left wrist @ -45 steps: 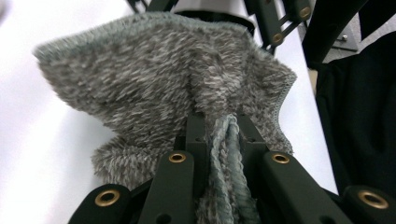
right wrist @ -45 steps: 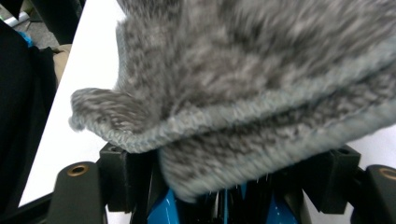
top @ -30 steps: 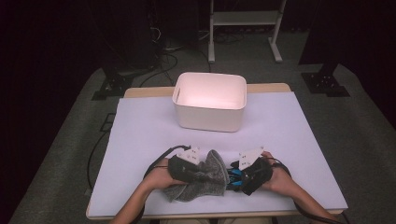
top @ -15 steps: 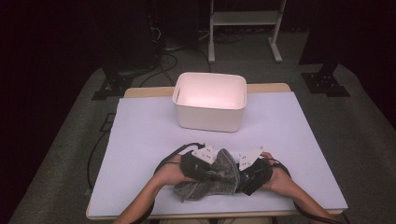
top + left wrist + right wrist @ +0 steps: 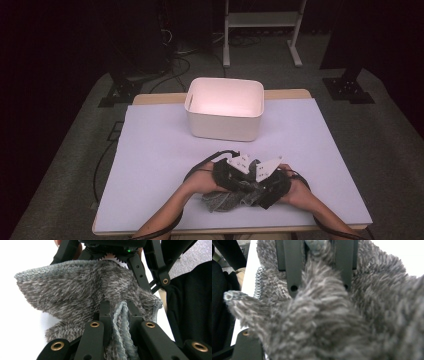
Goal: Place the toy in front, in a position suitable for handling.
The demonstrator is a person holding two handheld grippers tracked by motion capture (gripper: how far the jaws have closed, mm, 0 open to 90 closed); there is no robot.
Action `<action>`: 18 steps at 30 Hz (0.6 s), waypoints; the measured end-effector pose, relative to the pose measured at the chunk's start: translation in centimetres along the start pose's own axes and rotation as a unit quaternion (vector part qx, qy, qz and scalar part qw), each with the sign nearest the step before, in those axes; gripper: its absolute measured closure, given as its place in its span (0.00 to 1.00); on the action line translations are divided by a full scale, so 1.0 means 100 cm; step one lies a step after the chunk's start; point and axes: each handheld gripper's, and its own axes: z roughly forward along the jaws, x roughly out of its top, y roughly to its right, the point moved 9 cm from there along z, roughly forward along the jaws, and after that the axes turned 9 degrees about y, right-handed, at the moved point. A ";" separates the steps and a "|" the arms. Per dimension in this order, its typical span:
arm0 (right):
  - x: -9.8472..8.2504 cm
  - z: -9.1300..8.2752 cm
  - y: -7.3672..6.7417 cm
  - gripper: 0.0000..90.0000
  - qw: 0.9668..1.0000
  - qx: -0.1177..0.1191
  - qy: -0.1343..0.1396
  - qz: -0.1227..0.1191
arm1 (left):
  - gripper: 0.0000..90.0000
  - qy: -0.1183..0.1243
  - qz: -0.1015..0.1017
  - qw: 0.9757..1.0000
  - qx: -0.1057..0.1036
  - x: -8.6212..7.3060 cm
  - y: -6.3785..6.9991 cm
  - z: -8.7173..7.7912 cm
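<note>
- Cloth [image 5: 75,297] is the thing being worked on: a grey, fluffy piece with a stitched edge. It sits at the near middle of the bench [image 5: 160,150], bunched up between the two hands.
- It looks soft, floppy and light. It will likely bend and sag when lifted, and it should not break or slip much because the fluff catches.
- Best place to take hold, I think, is the thick stitched edge or a corner, where the cloth is firmer.
- Left gripper [image 5: 119,312] has its jaws squeezed tight on a fold of that edge.
- Right gripper [image 5: 272,185] is pushed into the fluff. Its jaws have just been closing a little with the cloth between them, but the fur hides them, so I cannot tell if they press on it.
- Bench top is smooth, flat and pale, with a wooden rim.
- White tub [image 5: 225,107] stands farther back in the middle, well apart from the cloth. It is boxy with round corners, looks like hard plastic, and has nothing in it.
</note>
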 end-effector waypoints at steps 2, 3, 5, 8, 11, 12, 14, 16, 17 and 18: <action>0.000 0.000 0.000 0.24 1.000 -0.001 0.000 0.001 | 0.88 -0.002 0.002 1.000 0.001 -0.001 0.000 -0.001; 0.000 0.000 0.000 0.24 1.000 -0.001 0.000 0.001 | 0.88 -0.001 0.001 1.000 0.002 -0.002 0.000 -0.002; 0.000 0.001 0.000 0.24 1.000 -0.001 -0.001 -0.001 | 0.88 -0.003 0.001 1.000 0.005 -0.004 -0.001 -0.005; 0.001 0.002 0.000 0.24 1.000 -0.001 -0.003 -0.001 | 0.88 -0.001 -0.003 1.000 0.010 -0.008 -0.002 -0.011; 0.001 0.003 0.000 0.24 1.000 -0.001 -0.004 -0.005 | 0.88 0.001 -0.011 1.000 0.017 -0.015 -0.001 -0.020; 0.001 0.003 0.000 0.24 1.000 -0.001 -0.004 -0.005 | 0.88 0.002 -0.014 1.000 0.019 -0.016 -0.001 -0.023; 0.001 0.002 0.000 0.24 1.000 0.000 -0.003 -0.004 | 0.88 0.002 -0.019 0.999 0.027 -0.023 0.000 -0.031; 0.001 0.002 0.000 0.24 1.000 0.000 -0.003 -0.003 | 0.88 -0.002 -0.024 0.999 0.034 -0.030 0.000 -0.038; 0.001 0.002 0.000 0.24 1.000 0.000 -0.003 -0.005 | 0.88 -0.008 -0.028 0.999 0.041 -0.038 0.000 -0.046; 0.001 0.002 0.000 0.24 1.000 0.000 -0.003 -0.005 | 0.88 -0.008 -0.028 0.999 0.041 -0.038 0.000 -0.046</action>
